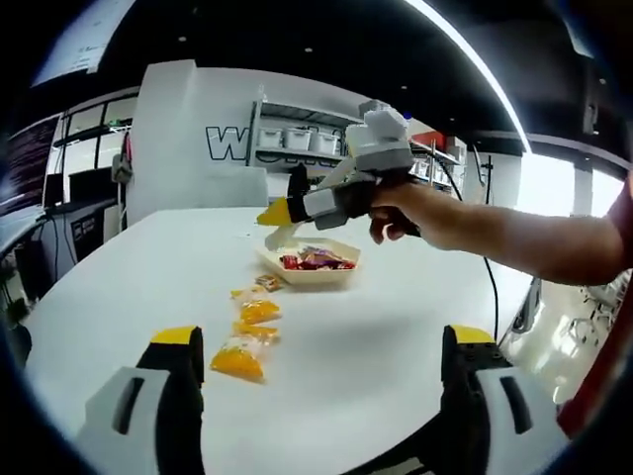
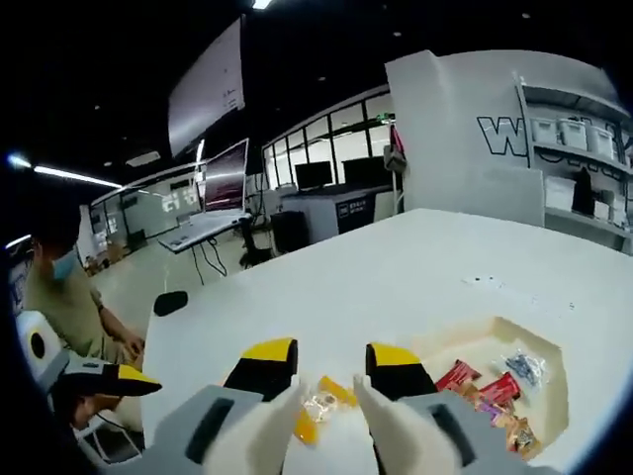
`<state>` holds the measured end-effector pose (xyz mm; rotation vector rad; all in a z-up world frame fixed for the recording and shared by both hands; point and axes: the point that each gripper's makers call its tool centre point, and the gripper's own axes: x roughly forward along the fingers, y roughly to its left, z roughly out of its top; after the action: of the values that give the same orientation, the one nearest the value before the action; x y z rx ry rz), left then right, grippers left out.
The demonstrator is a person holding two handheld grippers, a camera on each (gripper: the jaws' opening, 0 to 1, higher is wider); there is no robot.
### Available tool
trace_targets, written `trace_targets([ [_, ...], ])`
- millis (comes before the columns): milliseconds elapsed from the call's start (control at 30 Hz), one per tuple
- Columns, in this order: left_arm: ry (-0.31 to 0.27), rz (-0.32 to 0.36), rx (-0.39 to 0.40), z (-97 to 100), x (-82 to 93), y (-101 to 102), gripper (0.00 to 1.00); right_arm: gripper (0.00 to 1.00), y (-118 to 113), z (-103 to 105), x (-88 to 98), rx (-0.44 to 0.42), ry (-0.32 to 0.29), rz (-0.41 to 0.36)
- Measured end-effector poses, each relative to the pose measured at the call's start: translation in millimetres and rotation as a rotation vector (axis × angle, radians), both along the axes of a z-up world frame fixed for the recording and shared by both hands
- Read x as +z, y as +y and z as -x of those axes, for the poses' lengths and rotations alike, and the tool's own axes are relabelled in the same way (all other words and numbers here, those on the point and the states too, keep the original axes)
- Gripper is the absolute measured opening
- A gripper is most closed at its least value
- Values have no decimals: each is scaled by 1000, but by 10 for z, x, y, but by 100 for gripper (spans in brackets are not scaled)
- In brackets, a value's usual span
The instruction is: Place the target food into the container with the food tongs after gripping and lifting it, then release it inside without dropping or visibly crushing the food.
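The left gripper view is taken from low over the near edge of the white table (image 1: pixel 178 267), facing along it toward the shelving wall (image 1: pixel 297 139), with the shallow container (image 1: pixel 309 265) seen at middle distance and the right gripper (image 1: pixel 280 212) held above it. The right gripper view is taken from close above that container (image 2: pixel 514 381), tilted down and facing across the table (image 2: pixel 396 267) toward the office desks (image 2: pixel 326 208). The container, the snack packets and the tabletop are shared by both views.
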<state>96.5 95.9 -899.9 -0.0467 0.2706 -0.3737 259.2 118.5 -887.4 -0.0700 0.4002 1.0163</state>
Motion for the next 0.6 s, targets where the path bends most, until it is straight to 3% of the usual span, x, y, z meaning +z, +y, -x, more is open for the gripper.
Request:
trace_targets([
  [200, 5, -12, -6, 21, 2, 39, 98, 22, 163, 162, -217, 37, 57, -8],
  [300, 2, -4, 6, 22, 27, 100, 98, 22, 296, 351, -219, 120, 120, -71],
  [333, 3, -3, 9, 20, 29, 113, 98, 22, 296, 361, -257, 109, 148, -65],
  [400, 1, -3, 13, 21, 33, 127, 98, 22, 287, 349, -331, 109, 118, -22],
  [600, 4, -3, 7, 17, 2, 104, 97, 22, 231, 399, -421, 117, 130, 9],
])
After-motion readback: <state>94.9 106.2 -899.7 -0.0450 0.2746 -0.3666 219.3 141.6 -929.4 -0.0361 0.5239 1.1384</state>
